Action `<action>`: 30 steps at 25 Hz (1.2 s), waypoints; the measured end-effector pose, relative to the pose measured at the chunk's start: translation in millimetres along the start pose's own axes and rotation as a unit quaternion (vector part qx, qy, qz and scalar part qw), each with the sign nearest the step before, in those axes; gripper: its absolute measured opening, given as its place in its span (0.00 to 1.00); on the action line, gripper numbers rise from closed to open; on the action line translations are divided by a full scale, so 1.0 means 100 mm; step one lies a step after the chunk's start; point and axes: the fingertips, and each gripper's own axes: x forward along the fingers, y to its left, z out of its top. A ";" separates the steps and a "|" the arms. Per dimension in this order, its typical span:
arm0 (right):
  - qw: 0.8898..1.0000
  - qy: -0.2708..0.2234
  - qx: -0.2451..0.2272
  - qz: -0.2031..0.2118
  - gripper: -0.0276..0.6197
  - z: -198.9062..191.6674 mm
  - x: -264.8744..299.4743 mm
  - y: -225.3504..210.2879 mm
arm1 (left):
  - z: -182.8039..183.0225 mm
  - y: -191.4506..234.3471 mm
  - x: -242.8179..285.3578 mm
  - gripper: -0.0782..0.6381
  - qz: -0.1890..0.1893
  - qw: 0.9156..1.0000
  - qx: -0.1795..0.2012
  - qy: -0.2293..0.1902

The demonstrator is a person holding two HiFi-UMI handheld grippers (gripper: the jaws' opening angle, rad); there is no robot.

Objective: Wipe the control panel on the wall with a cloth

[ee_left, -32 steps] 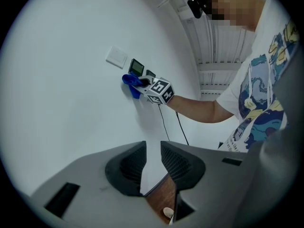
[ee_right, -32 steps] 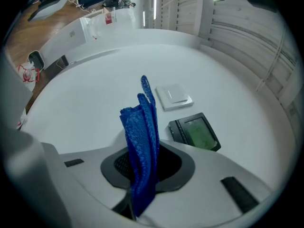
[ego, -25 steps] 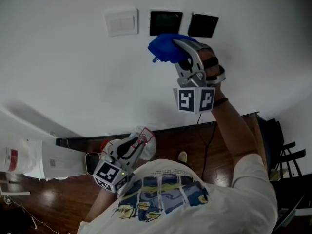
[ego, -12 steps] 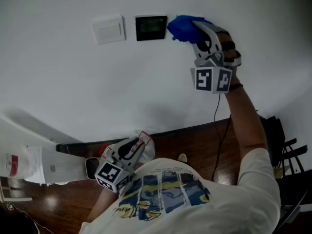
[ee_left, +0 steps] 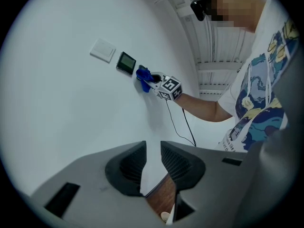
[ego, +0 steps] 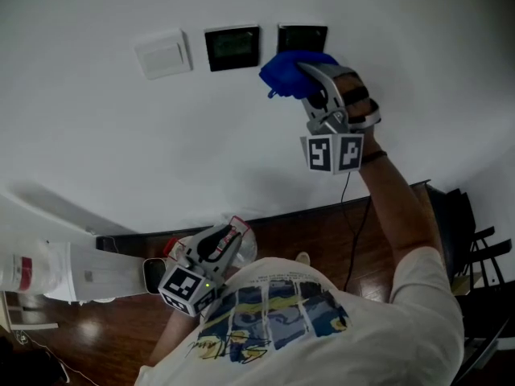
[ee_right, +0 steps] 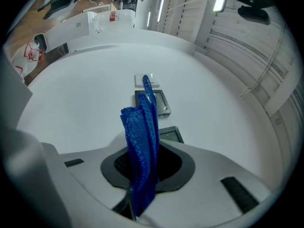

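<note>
right gripper (ego: 312, 80) clamps the blue cloth (ego: 286, 69) against the wall (ego: 96, 135) just under the right-hand control panel (ego: 302, 36); looks mid-wipe, next it needs a pass up over that face; left gripper (ego: 225, 236) hangs low, jaws parted, empty

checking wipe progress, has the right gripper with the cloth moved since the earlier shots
Yes. In the head view the right gripper and blue cloth went rightward from below the left dark panel to just under the right dark panel.
</note>
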 end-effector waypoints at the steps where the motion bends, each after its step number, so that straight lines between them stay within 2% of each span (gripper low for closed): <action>1: 1.000 -0.001 0.002 0.003 0.17 0.00 -0.01 0.07 | 0.00 -0.01 0.02 0.21 0.000 1.000 0.000 0.000; 9: 0.998 0.010 0.019 0.061 0.17 -0.16 -0.04 0.64 | 0.04 -0.02 0.08 0.21 0.001 1.000 0.003 0.001; 12: 0.999 -0.002 0.022 0.046 0.17 -0.06 -0.13 0.41 | 0.03 0.02 0.06 0.21 0.006 1.000 -0.004 0.001; 16: 0.999 -0.027 0.017 -0.011 0.17 0.19 -0.19 -0.26 | 0.04 0.04 0.06 0.21 0.005 1.000 -0.009 0.002; 20: 0.999 -0.016 0.003 -0.040 0.17 0.15 -0.02 -0.65 | 0.08 0.02 0.08 0.21 0.001 1.000 -0.004 -0.002; 24: 0.999 -0.006 -0.001 -0.033 0.17 0.03 0.13 -0.63 | 0.01 0.05 0.06 0.21 0.002 1.000 0.000 0.004; 30: 1.000 -0.003 0.005 -0.014 0.17 -0.03 0.04 -0.31 | 0.01 0.07 0.02 0.21 0.007 1.000 -0.002 0.006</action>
